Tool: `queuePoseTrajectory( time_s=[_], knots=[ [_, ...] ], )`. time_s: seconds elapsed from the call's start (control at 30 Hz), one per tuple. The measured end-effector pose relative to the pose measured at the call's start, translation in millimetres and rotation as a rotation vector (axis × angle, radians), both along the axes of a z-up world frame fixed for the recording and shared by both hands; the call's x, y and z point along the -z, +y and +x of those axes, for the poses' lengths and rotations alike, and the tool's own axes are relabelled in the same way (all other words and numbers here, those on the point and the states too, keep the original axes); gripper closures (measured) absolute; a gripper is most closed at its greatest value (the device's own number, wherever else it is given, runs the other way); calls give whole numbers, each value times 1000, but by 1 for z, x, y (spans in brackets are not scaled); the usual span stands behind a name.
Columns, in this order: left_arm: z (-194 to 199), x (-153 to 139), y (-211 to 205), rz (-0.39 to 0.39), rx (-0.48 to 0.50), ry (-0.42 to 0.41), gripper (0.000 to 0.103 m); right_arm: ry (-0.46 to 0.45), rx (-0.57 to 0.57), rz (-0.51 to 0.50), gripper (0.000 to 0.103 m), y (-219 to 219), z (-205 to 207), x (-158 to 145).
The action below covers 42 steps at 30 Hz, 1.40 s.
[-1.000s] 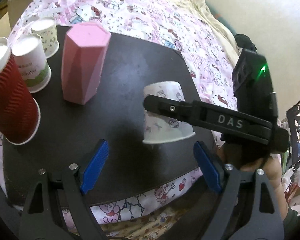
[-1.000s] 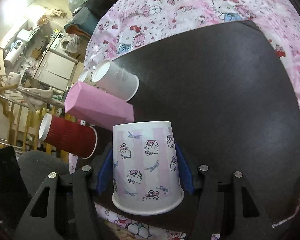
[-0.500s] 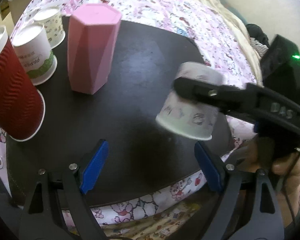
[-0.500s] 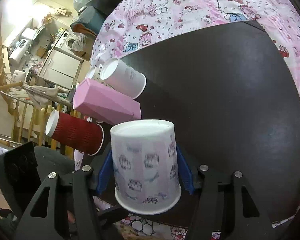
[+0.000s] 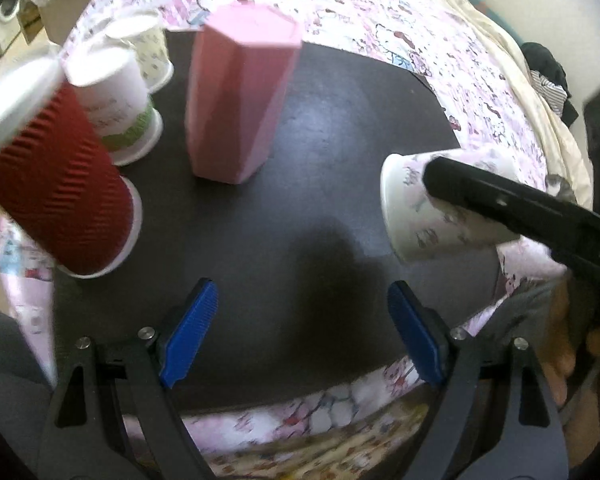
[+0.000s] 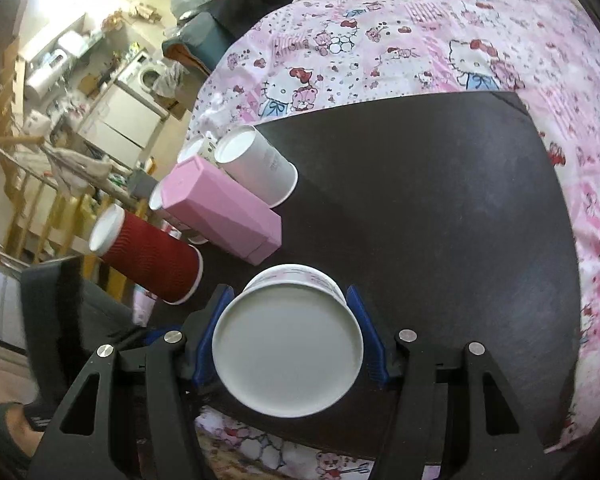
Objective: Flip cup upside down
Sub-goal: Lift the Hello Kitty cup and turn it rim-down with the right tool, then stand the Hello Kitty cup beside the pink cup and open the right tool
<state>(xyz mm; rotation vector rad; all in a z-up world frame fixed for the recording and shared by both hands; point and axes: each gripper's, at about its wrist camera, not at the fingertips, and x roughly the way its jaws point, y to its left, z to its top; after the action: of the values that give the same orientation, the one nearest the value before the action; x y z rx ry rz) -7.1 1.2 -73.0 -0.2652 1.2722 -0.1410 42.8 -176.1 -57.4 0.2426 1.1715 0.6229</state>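
A white paper cup with a pink cartoon print point(image 5: 414, 216) hangs tipped on its side above the right part of the black tray point(image 5: 300, 168), its wide rim turned left. My right gripper point(image 6: 288, 340) is shut on it, blue pads point(image 6: 206, 336) pressing both sides. In the right wrist view the cup point(image 6: 288, 344) shows a flat white round end to the camera. In the left wrist view one black finger point(image 5: 500, 200) of the right gripper crosses the cup. My left gripper point(image 5: 302, 336) stands open over the tray's near edge, nothing between its pads.
Upside down on the tray's left side stand a tall pink faceted tumbler point(image 5: 240, 100), a red ribbed cup point(image 5: 56, 184) and white paper cups point(image 5: 112, 100). A pink cartoon-print cloth point(image 5: 380, 20) lies under the tray. A hand point(image 5: 560, 340) is at the right.
The printed cup stood mouth-down on the tray; the right gripper has lifted it and tipped it onto its side, further right in the left wrist view. The left gripper stayed open.
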Motion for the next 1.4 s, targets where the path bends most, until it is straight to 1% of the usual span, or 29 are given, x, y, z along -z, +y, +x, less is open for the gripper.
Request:
queuePoseTrajectory(
  time_s=[0.07,0.17,0.3,0.43,0.5,0.67,0.73,0.83,0.9,0.97,1.03,1.1,1.17,1.2,1.3,1.4],
  knots=[
    [-11,-13,16,7,-24,-30,18,-24,-35,-53,42,10,1,-5],
    [-26,-23,40,38,-59,-57,18,-28,-105,-113,42,33,1,-10],
    [-36,-21,55,73,-61,-58,18,-28,-176,-163,42,69,-3,-4],
    [-43,-17,75,108,-103,-69,18,-24,-231,-192,42,108,-7,8],
    [-47,-18,82,109,-114,-76,18,-24,-255,-236,42,128,-7,16],
    [-49,-23,87,125,-141,-105,18,-38,-308,-339,42,162,-8,27],
    [-49,-24,81,138,-112,-114,18,-46,-322,-385,42,172,-8,32],
    [-52,-25,76,161,-84,-129,18,-31,-316,-400,42,177,-7,38],
    [-53,-25,77,157,-90,-129,18,-18,-320,-395,40,178,-7,40],
    [-53,-26,81,132,-108,-126,18,13,-319,-363,40,179,-6,41],
    [-54,-26,85,124,-124,-126,18,14,-298,-342,39,174,-4,39],
    [-55,-26,85,124,-129,-126,18,24,-283,-297,33,167,-1,34],
    [-56,-27,84,130,-127,-132,18,29,-271,-257,22,159,-1,27],
    [-57,-27,83,136,-127,-138,18,26,-267,-230,21,152,-1,20],
    [-57,-31,84,142,-141,-165,18,-6,-246,-180,19,130,-6,3],
    [-58,-37,87,149,-176,-204,18,-81,-179,-132,15,96,-16,-20]
  ],
)
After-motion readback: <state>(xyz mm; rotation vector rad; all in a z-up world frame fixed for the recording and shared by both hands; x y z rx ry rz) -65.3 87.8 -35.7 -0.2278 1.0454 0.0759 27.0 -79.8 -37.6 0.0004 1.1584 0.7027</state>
